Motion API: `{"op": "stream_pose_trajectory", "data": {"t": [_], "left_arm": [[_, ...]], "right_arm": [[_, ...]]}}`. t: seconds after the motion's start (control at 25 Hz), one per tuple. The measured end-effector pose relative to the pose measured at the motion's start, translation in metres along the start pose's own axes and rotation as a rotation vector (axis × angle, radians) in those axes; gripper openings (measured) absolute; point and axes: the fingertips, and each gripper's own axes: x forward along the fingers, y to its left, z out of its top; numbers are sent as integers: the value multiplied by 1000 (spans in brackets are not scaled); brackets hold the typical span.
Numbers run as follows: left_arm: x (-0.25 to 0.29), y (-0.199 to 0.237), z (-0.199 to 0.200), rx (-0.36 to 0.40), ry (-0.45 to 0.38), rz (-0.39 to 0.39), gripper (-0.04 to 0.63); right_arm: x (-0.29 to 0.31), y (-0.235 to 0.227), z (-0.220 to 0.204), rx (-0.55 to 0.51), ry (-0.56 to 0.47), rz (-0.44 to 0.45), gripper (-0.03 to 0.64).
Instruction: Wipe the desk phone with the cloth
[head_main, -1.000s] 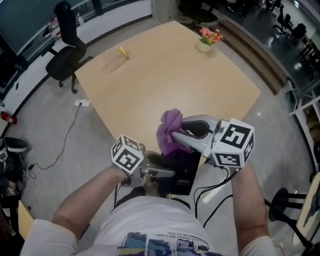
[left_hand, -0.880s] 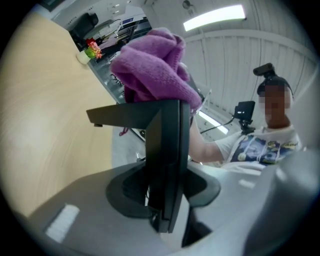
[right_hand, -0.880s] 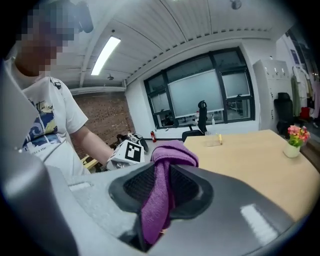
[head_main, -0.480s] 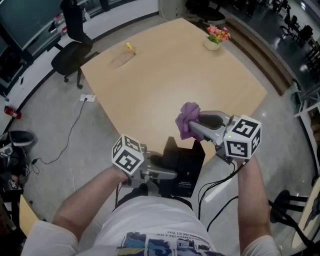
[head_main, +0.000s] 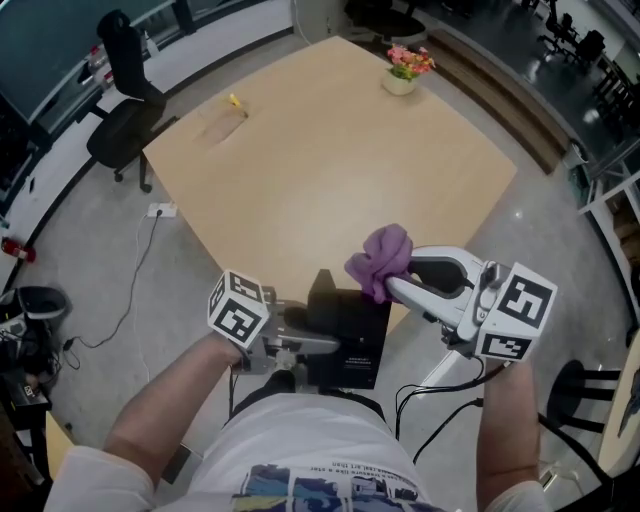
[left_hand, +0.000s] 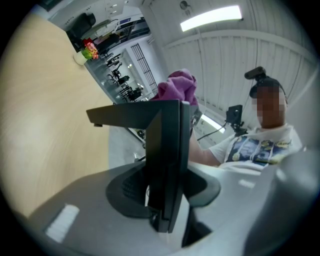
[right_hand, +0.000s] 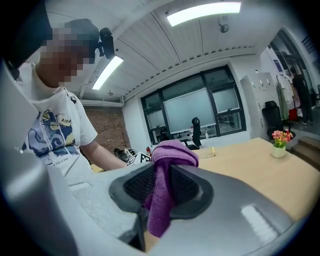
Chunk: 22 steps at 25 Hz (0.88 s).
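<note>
Wiping is at the approach stage. The cloth (head_main: 380, 258) is at the far right corner of the desk phone (head_main: 350, 335), and no view shows whether the two touch.

**Gripper state**
- Left gripper (head_main: 318, 345): clamped on the desk phone. In the left gripper view the jaws of this gripper (left_hand: 165, 190) press on both sides of the thin black body (left_hand: 167, 145).
- Right gripper (head_main: 400, 285): clamped on the purple cloth. In the right gripper view a fold of cloth (right_hand: 167, 155) is pinched in this gripper (right_hand: 160, 192) and bunches out past the tips.

**Location of the phone**
- The phone is held in the air in front of the person's body, not resting on the table (head_main: 330, 150).
- Its far end reaches the near edge of the table.
- The left gripper enters from the phone's left side.

**Orientation**
- The phone lies roughly flat, with one broad face turned up toward the head camera.
- Its long axis appears to run from the person outward toward the table.
- In the left gripper view it shows edge-on, with a black part projecting from the far end toward the table side. This is possibly a stand, but that cannot be confirmed.
- The cloth (left_hand: 177, 85) shows beyond that far end.

**Next move (judgement)**
1. Bring the cloth bunch down onto the upturned face.
2. Draw the cloth along the long axis toward the person.
3. Hold the left grip firm, since wiping pressure falls away from the clamped edge and may lever the phone in the jaws.
</note>
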Motion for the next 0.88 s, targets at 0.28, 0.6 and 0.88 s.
{"op": "stream_pose_trajectory", "data": {"t": [0.28,0.6,0.88], "left_arm": [[6,-11,1,16,17,-30,179],[1,-15,7,11,-9,-32,179],[-14,-16,26,30,-25,-26,179]], "right_arm": [[0,-34,-53,98,64,-98,92],[-21,-74,-90,250,13,-234,92],[-16,-51,-96,294,-30,-179,92]]}}
